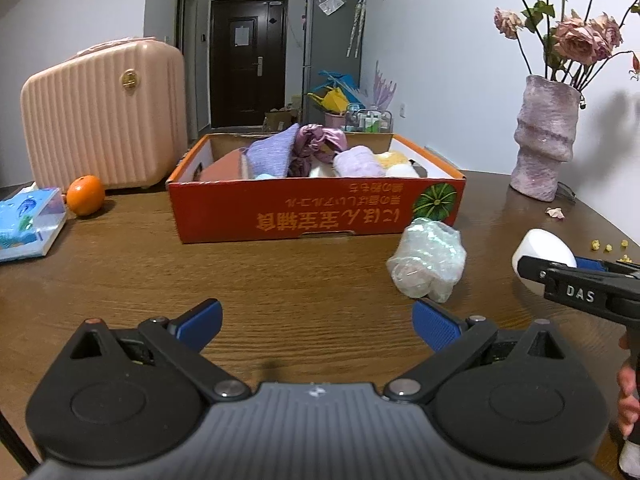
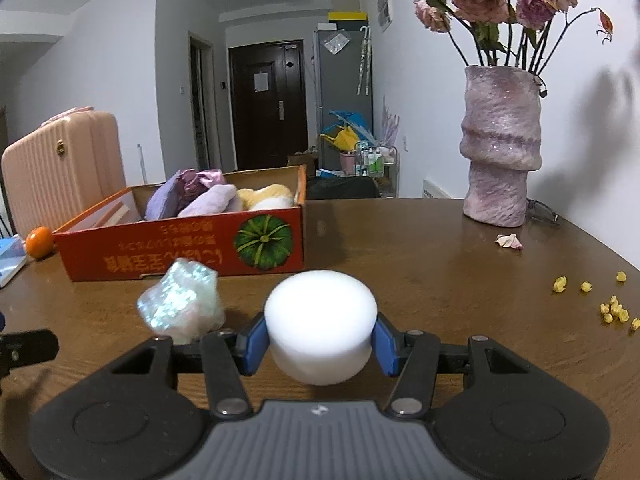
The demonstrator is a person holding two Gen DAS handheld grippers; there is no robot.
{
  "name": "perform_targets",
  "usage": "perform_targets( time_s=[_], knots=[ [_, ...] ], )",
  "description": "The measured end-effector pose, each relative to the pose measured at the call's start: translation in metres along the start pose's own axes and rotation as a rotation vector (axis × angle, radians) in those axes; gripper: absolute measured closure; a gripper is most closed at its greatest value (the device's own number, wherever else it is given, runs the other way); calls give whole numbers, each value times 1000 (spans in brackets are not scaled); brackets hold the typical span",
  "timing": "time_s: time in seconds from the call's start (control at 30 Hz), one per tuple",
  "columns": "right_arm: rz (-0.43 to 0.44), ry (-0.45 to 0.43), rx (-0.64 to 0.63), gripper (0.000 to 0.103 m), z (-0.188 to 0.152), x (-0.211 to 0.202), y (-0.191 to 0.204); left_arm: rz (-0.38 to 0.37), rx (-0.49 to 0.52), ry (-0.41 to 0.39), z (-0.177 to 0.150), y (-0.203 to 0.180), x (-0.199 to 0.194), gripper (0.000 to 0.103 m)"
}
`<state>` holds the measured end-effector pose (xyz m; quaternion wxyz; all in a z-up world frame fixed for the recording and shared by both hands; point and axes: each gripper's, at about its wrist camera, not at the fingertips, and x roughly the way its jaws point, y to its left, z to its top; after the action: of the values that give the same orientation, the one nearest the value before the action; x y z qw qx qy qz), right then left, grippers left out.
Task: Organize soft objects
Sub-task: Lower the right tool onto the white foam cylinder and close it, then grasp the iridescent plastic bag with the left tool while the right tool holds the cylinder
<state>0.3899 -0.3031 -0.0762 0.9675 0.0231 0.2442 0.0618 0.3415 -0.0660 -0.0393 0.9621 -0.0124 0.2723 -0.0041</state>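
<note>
Blue pads of the left gripper (image 1: pixel 316 326) are seen low in the left wrist view, spread wide apart with only bare wood between them. At the right edge of that frame the right gripper (image 1: pixel 560 266) is shown from the side, with the letters "DAS" in white on its black body and part of a hand (image 1: pixel 628 400) below it.

In the right wrist view the right gripper (image 2: pixel 320 340) is closed on a white foam cylinder (image 2: pixel 320 324), both pads pressed against its sides and the block held just above the table (image 2: pixel 440 280). A crumpled iridescent plastic wad (image 2: pixel 182 304) lies just to the left of it, in front of the orange cardboard box (image 2: pixel 180 252). The box bears yellow East Asian characters printed upside down, which cannot be read, and a green pumpkin picture (image 2: pixel 263 242). Purple, lilac and yellow soft items (image 2: pixel 218 198) are piled inside.

Only the right wrist view shows yellow crumbs (image 2: pixel 612 312) at the right table edge and a fallen petal (image 2: pixel 509 241) near the pink vase (image 2: pixel 502 148). Only the left wrist view shows the blue tissue pack (image 1: pixel 28 222) in full, beside an orange (image 1: pixel 85 195) and a pink ribbed case (image 1: pixel 104 114). Open wood is left in the lower centre of the left view, and between box and vase.
</note>
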Motion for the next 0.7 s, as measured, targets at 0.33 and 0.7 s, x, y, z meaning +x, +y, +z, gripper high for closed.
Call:
perform_targets(
  time_s=[0.33, 0.7],
  knots=[
    [-10, -23, 14, 50, 9, 13, -15, -40, 26, -2, 11, -31, 21, 0],
    [-25, -34, 35, 50, 19, 27, -35, -56, 70, 16, 21, -66, 56, 0]
  ],
)
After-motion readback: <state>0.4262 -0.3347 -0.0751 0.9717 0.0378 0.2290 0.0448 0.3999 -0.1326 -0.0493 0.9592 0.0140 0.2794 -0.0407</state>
